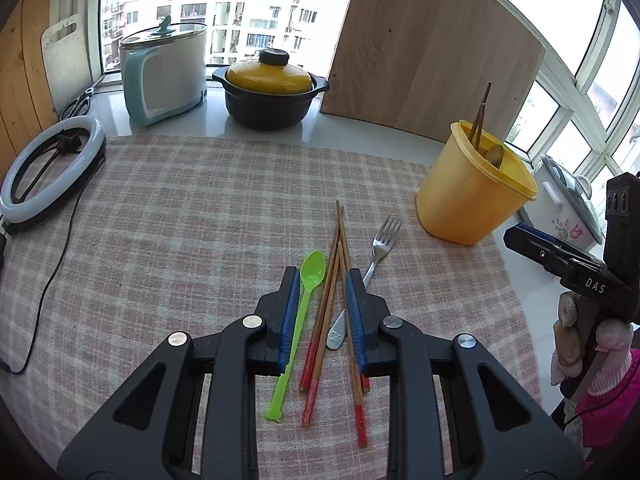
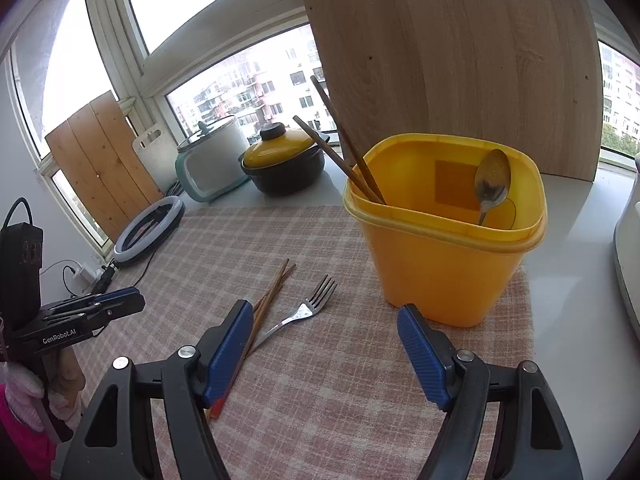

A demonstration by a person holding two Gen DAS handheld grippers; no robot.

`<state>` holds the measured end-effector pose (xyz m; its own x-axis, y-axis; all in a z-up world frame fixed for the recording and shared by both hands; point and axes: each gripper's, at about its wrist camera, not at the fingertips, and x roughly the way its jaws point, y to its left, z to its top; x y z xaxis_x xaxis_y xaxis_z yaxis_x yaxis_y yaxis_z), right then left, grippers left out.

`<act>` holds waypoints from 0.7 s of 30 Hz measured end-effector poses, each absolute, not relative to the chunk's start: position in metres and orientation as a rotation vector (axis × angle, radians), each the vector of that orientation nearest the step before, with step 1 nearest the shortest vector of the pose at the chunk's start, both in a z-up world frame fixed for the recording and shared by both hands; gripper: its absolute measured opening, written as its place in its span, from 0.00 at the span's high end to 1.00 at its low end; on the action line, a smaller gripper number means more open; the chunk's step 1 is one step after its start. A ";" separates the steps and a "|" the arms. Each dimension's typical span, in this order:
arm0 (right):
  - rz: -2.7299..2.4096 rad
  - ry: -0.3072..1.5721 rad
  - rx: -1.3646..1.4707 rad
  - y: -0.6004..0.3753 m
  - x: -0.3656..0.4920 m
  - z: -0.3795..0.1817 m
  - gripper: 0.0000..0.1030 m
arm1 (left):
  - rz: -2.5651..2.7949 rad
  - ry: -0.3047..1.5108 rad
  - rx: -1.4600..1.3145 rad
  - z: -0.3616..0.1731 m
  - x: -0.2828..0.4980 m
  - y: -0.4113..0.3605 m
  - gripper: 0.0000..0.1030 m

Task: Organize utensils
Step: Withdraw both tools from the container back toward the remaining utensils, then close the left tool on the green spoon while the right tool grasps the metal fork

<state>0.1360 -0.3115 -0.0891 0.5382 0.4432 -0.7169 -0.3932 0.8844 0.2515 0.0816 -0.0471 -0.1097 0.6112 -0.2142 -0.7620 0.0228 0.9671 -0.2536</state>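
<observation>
On the checked cloth [image 1: 192, 216] lie a green plastic spoon [image 1: 310, 280], several red-ended wooden chopsticks [image 1: 332, 300] and a metal fork [image 1: 382, 244]. My left gripper [image 1: 323, 274] is open a little just above them; the spoon and chopsticks show between its blue pads, which press on nothing. A yellow tub [image 2: 440, 264] stands at the cloth's far right and holds a metal spoon [image 2: 493, 180] and two chopsticks [image 2: 344, 160]. My right gripper [image 2: 325, 308] is wide open and holds nothing. It sits in front of the tub, with the fork [image 2: 304, 312] near its left finger.
Behind the cloth stand a white and teal electric pot [image 1: 164, 72], a black casserole with a yellow lid [image 1: 272, 88] and a leaning wooden board [image 1: 428, 48]. A ring light [image 1: 48, 172] with its cable lies at the left. A white flowered appliance [image 1: 568, 208] sits beyond the tub.
</observation>
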 end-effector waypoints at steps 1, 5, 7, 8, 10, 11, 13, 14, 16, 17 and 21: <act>0.498 0.883 0.066 -0.309 0.137 -0.093 0.27 | -0.146 0.915 -0.227 -0.113 0.082 -0.047 0.78; 0.499 0.926 0.084 -0.303 0.140 -0.108 0.30 | -0.165 0.952 -0.224 -0.126 0.085 -0.048 0.78; 0.492 0.939 0.091 -0.301 0.143 -0.114 0.31 | -0.174 0.970 -0.232 -0.133 0.086 -0.048 0.78; 0.488 0.947 0.096 -0.300 0.144 -0.117 0.32 | -0.178 0.980 -0.235 -0.136 0.086 -0.047 0.78; 0.481 0.962 0.105 -0.297 0.147 -0.122 0.33 | -0.190 1.000 -0.234 -0.143 0.087 -0.047 0.78; 0.474 0.970 0.110 -0.296 0.149 -0.125 0.34 | -0.196 1.010 -0.232 -0.147 0.088 -0.048 0.78; 0.462 0.982 0.117 -0.294 0.152 -0.130 0.36 | -0.207 1.024 -0.224 -0.152 0.089 -0.049 0.78; 0.456 0.986 0.118 -0.292 0.153 -0.132 0.37 | -0.213 1.030 -0.222 -0.155 0.089 -0.050 0.78; 0.448 0.994 0.125 -0.290 0.155 -0.136 0.39 | -0.222 1.041 -0.218 -0.160 0.090 -0.051 0.78; 0.446 1.000 0.128 -0.288 0.156 -0.138 0.40 | -0.227 1.046 -0.218 -0.162 0.091 -0.051 0.78; 0.436 1.019 0.147 -0.281 0.161 -0.147 0.41 | -0.240 1.063 -0.211 -0.169 0.097 -0.052 0.78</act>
<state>0.1608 -0.2814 -0.1465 0.4474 0.4178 -0.7907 -0.2833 0.9049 0.3178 0.0967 -0.0517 -0.1692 0.4645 -0.2950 -0.8350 0.0925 0.9539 -0.2856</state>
